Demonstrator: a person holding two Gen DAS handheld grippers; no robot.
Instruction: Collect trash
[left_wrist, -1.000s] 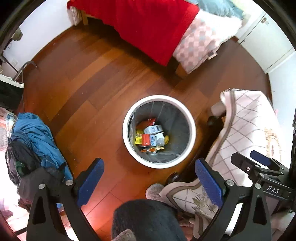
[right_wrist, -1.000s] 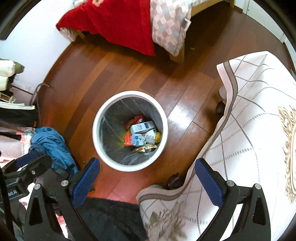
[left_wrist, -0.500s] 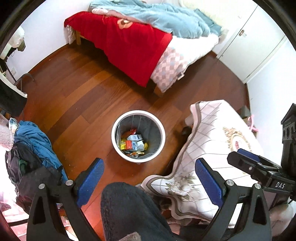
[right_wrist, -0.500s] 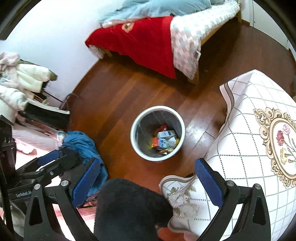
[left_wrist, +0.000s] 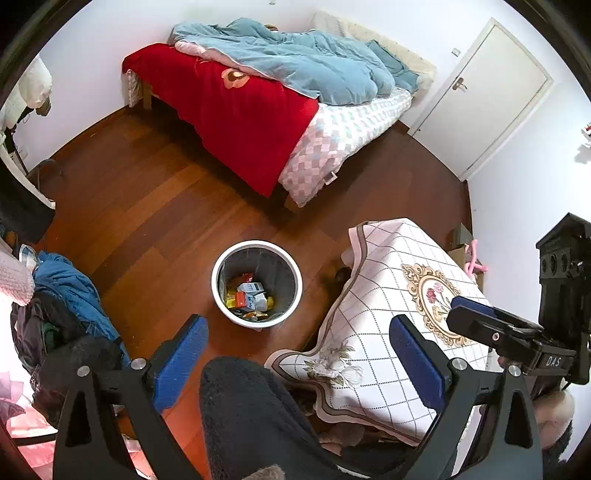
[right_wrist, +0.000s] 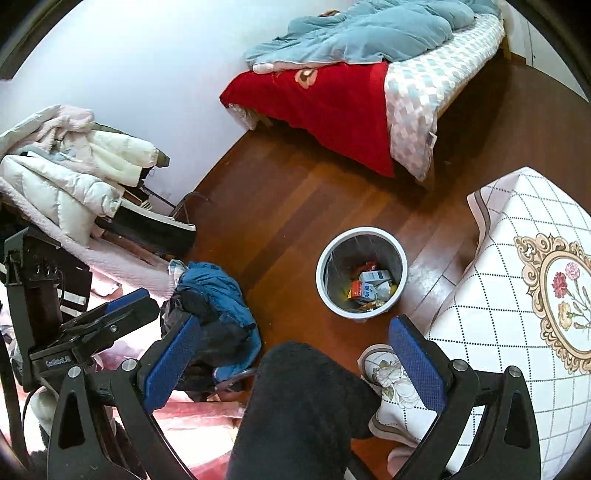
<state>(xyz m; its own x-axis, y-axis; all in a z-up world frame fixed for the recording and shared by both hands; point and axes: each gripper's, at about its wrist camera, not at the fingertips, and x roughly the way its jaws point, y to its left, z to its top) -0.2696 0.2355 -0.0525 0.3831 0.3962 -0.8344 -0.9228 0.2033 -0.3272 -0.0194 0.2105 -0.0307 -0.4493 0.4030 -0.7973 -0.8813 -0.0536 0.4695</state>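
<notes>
Left tongs (left_wrist: 295, 354): black frame with blue pads, spread wide and empty, held high above the floor.
Right tongs (right_wrist: 291, 350): same build, also released and holding nothing, at a similar height.
Task's thing: a round white plastic waste bin with a dark grey liner (left_wrist: 225, 258), standing upright on the reddish-brown wooden floor (left_wrist: 147, 206), holding collected rubbish: a white-and-blue carton (left_wrist: 252, 287), a red-and-white packet (left_wrist: 243, 299) and yellow wrappers.
Direction from left tongs: the bin lies ahead and below, slightly left of the midline between the pads, well apart from them.
Direction from right tongs: the bin (right_wrist: 325, 258) lies ahead and below, right of the midline, closer to the right pad's side.
Axis: the bin's opening faces straight up, so anything dropped enters from above; it has no long axis to align with.
Nearer hand: I cannot tell which is closer; both seem similarly far.
Loose rubbish: none visible on the floor or on the white quilted cloth with a floral medallion covering the tabletop (left_wrist: 388, 280) right of the bin.
Between the tongs: a dark fuzzy-clad limb of the person (left_wrist: 251, 417) fills the near foreground in both views.
Judgement: collection looks largely done; any next move would depend on finding more litter, perhaps near the blue jacket heap (left_wrist: 70, 284) to the left.
</notes>
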